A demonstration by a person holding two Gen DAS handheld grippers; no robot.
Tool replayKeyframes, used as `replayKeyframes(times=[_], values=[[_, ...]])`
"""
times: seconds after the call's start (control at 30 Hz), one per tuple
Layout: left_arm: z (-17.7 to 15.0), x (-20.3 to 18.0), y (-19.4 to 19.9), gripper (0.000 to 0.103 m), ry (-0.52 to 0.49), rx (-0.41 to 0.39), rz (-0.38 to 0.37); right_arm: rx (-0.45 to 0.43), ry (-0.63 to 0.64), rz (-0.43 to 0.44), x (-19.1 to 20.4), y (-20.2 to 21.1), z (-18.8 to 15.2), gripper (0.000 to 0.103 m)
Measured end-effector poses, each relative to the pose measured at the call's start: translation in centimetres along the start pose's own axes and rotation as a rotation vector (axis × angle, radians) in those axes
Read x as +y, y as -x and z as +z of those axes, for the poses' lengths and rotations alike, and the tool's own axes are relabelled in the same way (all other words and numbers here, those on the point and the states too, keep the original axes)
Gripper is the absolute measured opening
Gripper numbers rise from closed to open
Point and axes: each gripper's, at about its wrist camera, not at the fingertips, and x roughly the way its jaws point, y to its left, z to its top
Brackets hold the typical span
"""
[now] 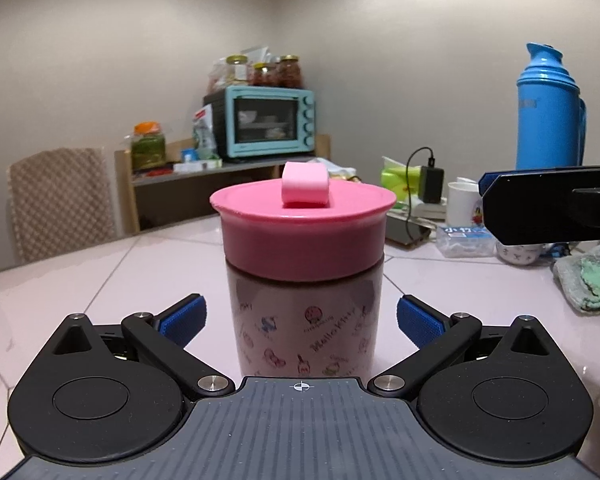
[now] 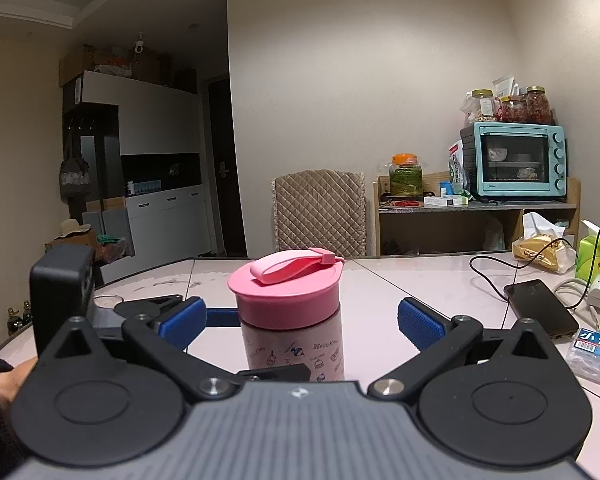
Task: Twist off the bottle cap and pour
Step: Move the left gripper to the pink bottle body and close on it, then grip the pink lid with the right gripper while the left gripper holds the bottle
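At frame centre: bottle [image 1: 304,320] upright, cap [image 1: 303,236] on; left gripper [image 1: 302,318] and right gripper [image 2: 302,320] spread wide, flanking for grasp.

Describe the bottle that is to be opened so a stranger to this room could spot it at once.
Start at the pale tiled table in front of the turquoise toaster oven. The bottle stands upright near its front edge, between the open fingers of both grippers. Unlike the tall blue thermos farther back, it is short, with a cartoon-printed pale body and a wide pink screw cap bearing a pink strap.
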Motion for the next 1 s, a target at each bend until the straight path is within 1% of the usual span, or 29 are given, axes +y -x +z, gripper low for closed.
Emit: replayKeyframes(times=[0.17,0.63,0.77,0.87,1.0], values=[[0.0,0.8,-1.1,0.103,0.008,-0.008,-0.044,0.002,0.0,0.001,0.0,-0.7,0.1,0.103],[-0.6,1.2,-1.9,0.101,0.024,-0.02,-0.079,0.023,0.01,0.002,0.1,-3.5,0.1,0.103],[-0.5,1.2,-2.1,0.098,0.031,-0.017,-0.086,0.027,0.009,0.005,0.1,-4.1,0.0,0.103],[-0.3,1.1,-2.2,0.091,0.026,-0.014,-0.108,0.031,0.005,0.01,0.1,-4.4,-0.1,0.103],[-0.2,1.1,-2.3,0.09,0.016,-0.014,-0.103,0.036,0.009,0.015,0.3,-4.7,-0.2,0.103]])
